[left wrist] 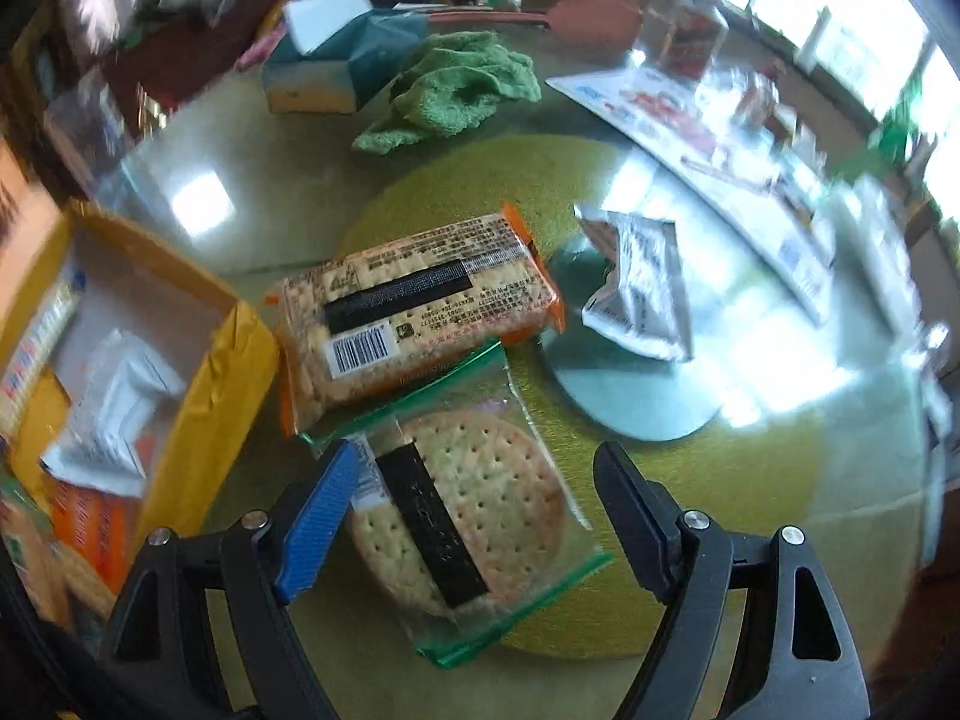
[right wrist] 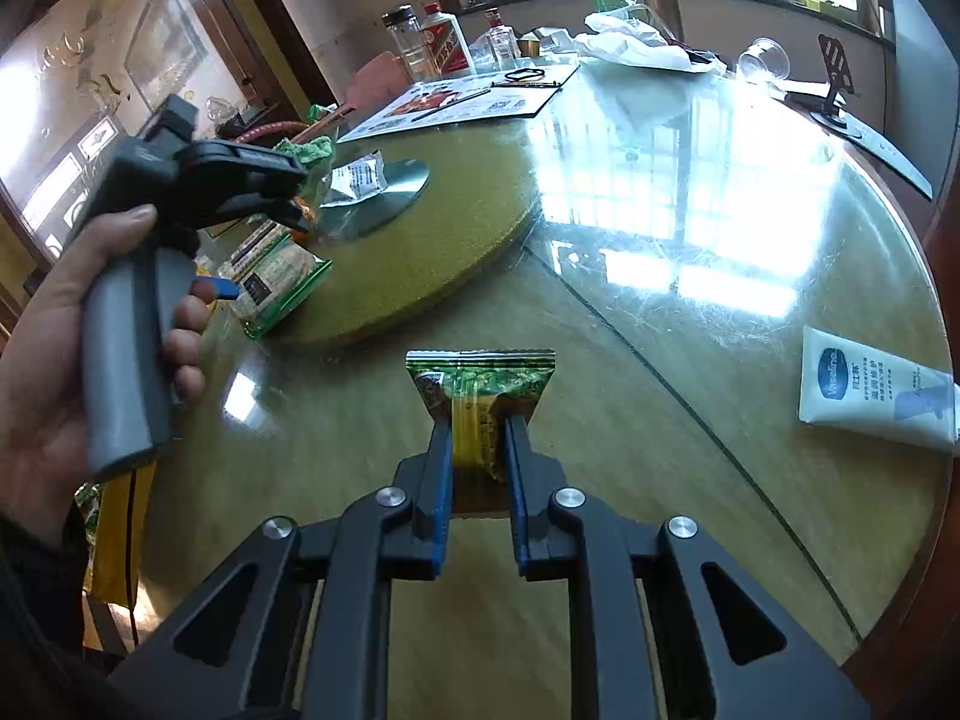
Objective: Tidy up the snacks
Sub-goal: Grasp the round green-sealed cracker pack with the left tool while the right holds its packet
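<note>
Right gripper (right wrist: 477, 450): its fingers are pinching a green snack packet (right wrist: 480, 396) between the pads, holding it upright above the near edge of the glass table (right wrist: 690, 312), its long axis running straight out along the fingers.
Left gripper (left wrist: 474, 498): its fingers are standing wide apart and gripping nothing — hovering just above the round-cracker pack (left wrist: 474, 510), which is lying on the near edge of the green turntable (left wrist: 720, 480).
Key relation: the round-cracker pack is sitting between and just ahead of the left fingertips, its long axis slanting from upper left to lower right; the left hand looks the nearer one for it.
Orange cracker pack (left wrist: 414, 306): lying just beyond the round one, overlapping its far end.
Yellow box (left wrist: 198, 372): sitting at the table's left edge, already holding packets — likely the destination.
White sachet (left wrist: 636, 294): lying farther right, on the turntable's metal hub.
Hard to tell: the box contents are blurring and are cut off at the frame edge; the far side of the table is smeared.
</note>
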`<state>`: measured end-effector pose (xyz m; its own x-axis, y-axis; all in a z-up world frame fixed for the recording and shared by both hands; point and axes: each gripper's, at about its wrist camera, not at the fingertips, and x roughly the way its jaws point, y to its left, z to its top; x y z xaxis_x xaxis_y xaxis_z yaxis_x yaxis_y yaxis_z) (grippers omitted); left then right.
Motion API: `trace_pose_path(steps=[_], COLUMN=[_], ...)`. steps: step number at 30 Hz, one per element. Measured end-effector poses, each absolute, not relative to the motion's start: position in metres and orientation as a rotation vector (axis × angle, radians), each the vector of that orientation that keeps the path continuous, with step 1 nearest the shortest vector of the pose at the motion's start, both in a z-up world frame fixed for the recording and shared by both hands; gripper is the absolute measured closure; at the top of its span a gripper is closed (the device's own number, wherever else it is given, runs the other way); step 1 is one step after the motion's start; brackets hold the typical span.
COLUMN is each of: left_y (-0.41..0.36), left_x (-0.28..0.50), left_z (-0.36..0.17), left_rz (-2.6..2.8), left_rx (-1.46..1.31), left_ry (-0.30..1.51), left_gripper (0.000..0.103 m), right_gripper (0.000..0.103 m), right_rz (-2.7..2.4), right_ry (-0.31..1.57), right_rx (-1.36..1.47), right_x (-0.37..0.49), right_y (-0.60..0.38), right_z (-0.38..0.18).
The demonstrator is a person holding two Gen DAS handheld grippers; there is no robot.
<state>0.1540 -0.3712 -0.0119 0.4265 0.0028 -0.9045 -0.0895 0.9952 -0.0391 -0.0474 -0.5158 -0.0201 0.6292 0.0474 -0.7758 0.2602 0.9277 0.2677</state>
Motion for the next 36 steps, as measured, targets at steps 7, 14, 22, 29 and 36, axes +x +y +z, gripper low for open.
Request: trace_pose_path(steps=[7, 14, 22, 29, 36], left_y=[-0.365, -0.377, -0.379, -0.357, -0.322], left_x=[0.145, 0.158, 0.115, 0.013, -0.058], left_z=[-0.018, -0.026, -0.026, -0.025, -0.025], left_rz=[0.115, 0.105, -0.129, -0.447, -0.533], left_rx=[-0.082, -0.001, 0.142, 0.342, 0.383], left_ry=[1.126, 1.126, 1.103, 1.06, 1.033], left_gripper=[0.02, 0.018, 0.027, 0.027, 0.026], right_gripper=[0.086, 0.085, 0.085, 0.085, 0.085], right_rz=[-0.129, -0.131, -0.059, -0.045, -0.057], right_ry=[0.875, 0.871, 0.873, 0.903, 0.933], right_rx=[0.374, 0.409, 0.512, 0.473, 0.421], right_x=[-0.048, -0.05, -0.053, -0.061, -0.074], right_y=[-0.51, -0.514, -0.522, -0.512, -0.501], right_z=[-0.02, -0.021, -0.025, -0.023, -0.021])
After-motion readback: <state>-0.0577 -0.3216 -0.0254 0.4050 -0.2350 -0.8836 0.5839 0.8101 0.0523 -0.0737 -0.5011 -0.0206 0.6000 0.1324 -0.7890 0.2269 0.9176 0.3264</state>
